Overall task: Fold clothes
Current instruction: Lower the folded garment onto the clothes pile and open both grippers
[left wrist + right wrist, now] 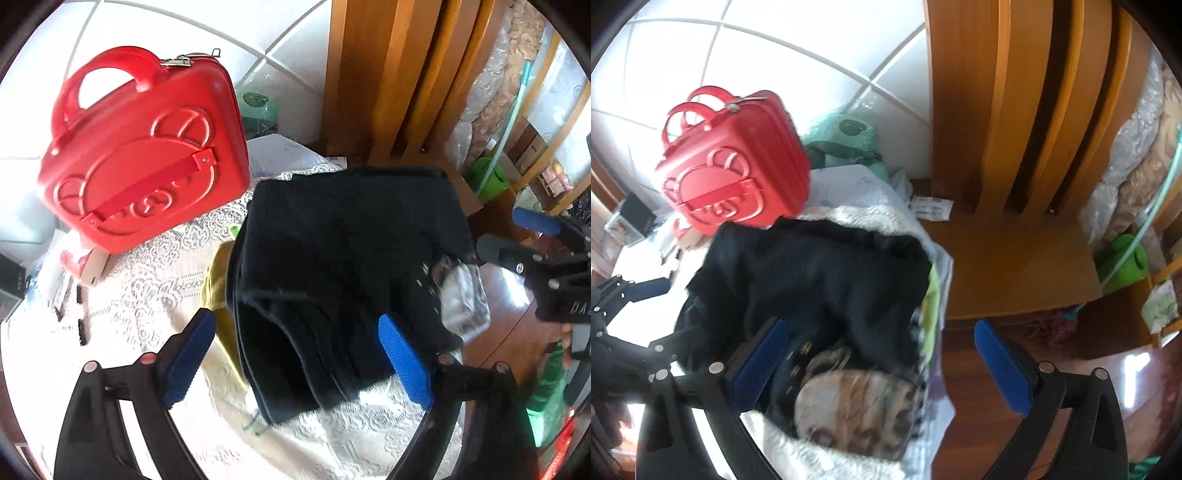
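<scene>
- One dark navy folded garment (343, 266) lies at the centre of the left wrist view, on one white lace cloth (155, 280) that covers the surface; its stacked folded edges face the bottom of the frame.
- In the right wrist view the same dark garment (820, 273) fills the centre, with one pale printed patch (857, 410) showing at its lower end.
- One olive-yellow piece of fabric (218, 280) pokes out from under the garment's left edge; what it is cannot be told.
- One left gripper (295, 358), two blue-padded fingers at the bottom of its own view: the jaws stand wide apart over the garment's near edge, and neither pad presses on the cloth.
- One right gripper (882, 365), two blue pads at the bottom of its view: the jaws are spread wide, the left pad over the garment, the right pad out over the brown wooden floor (1015, 258). Nothing is gripped.
- The right gripper also shows at the right edge of the left view (517, 236), beside the garment.
- One glossy red hard-shell case (140, 147) with two looped handles stands in the upper left, behind the garment and on the lace cloth.
- One green plastic-wrapped thing (258, 107) sits behind the case, near the top centre.
- One wooden slatted chair back (1027, 107) rises in the upper right.
- One bright green container (1123, 258) sits at the right edge.
</scene>
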Motion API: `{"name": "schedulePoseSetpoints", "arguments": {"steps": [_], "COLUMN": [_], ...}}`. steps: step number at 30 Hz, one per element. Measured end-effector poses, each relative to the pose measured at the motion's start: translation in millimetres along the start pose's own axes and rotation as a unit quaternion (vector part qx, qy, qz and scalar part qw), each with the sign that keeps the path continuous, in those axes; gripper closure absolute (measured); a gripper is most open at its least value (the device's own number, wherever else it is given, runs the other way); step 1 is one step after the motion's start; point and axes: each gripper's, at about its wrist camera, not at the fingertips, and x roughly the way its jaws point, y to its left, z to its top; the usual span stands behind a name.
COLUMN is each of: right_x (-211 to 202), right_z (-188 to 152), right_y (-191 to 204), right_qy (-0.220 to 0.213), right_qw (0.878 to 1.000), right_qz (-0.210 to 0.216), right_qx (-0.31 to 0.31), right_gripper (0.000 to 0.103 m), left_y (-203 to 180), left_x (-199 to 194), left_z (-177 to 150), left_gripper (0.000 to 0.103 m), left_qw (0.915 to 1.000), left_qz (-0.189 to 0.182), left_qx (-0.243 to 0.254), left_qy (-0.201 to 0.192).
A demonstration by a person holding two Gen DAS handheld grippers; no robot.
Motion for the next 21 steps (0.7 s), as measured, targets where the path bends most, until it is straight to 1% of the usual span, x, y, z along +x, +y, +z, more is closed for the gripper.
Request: {"name": "schedulePoseSetpoints", "arguments": {"steps": [2,3,5,7,10,13,17,21], "right_x": [-8.4,-11.9,-17.8,-22.2,-26.7,-28.2,-33.8,-38.3], "right_z": [-13.5,-21.2,-37.0,-50.6,-67.5,-76.1,-80.5,-80.7], "right_y": [4.0,7.1,13.8,18.8,26.5,32.8,38.5,37.3], "right_qy": [-0.005,-0.008,-0.014,-0.016,-0.011,0.0,0.004,0.001], "right_qw": [1.0,1.0,1.0,1.0,1.0,1.0,0.999,1.0], "right_qz": [0.006,0.005,-0.012,-0.012,-0.014,-0.017,-0.023,-0.019], "right_qx": [0.005,0.004,0.0,-0.002,-0.008,-0.013,-0.022,-0.017], "right_gripper": [0.0,0.0,0.0,0.0,0.0,0.0,0.0,0.0], "left_y": [-7.3,-8.3,-6.4,-5.9,-13.1,-18.4,-24.4,-23.7], "left_x": [-6.4,-10.6,-19.3,-22.4,-28.1,-32.0,-40.3,-44.1], "left_z": [-4.8,-9.9,-22.9,-30.6,-40.7,-44.9,-48.3,-49.6], "left_gripper": [0.012,0.012,0.012,0.012,0.012,0.012,0.012,0.012], "left_qw": [0.9999,0.9998,0.9989,0.9984,0.9987,0.9988,0.9985,0.9986], "left_qz": [-0.008,-0.014,-0.035,-0.046,-0.035,-0.024,-0.006,-0.007], "left_qx": [0.011,0.011,-0.002,-0.007,0.002,0.012,0.02,0.018], "left_qy": [0.001,-0.007,-0.032,-0.033,-0.037,-0.04,-0.05,-0.049]}}
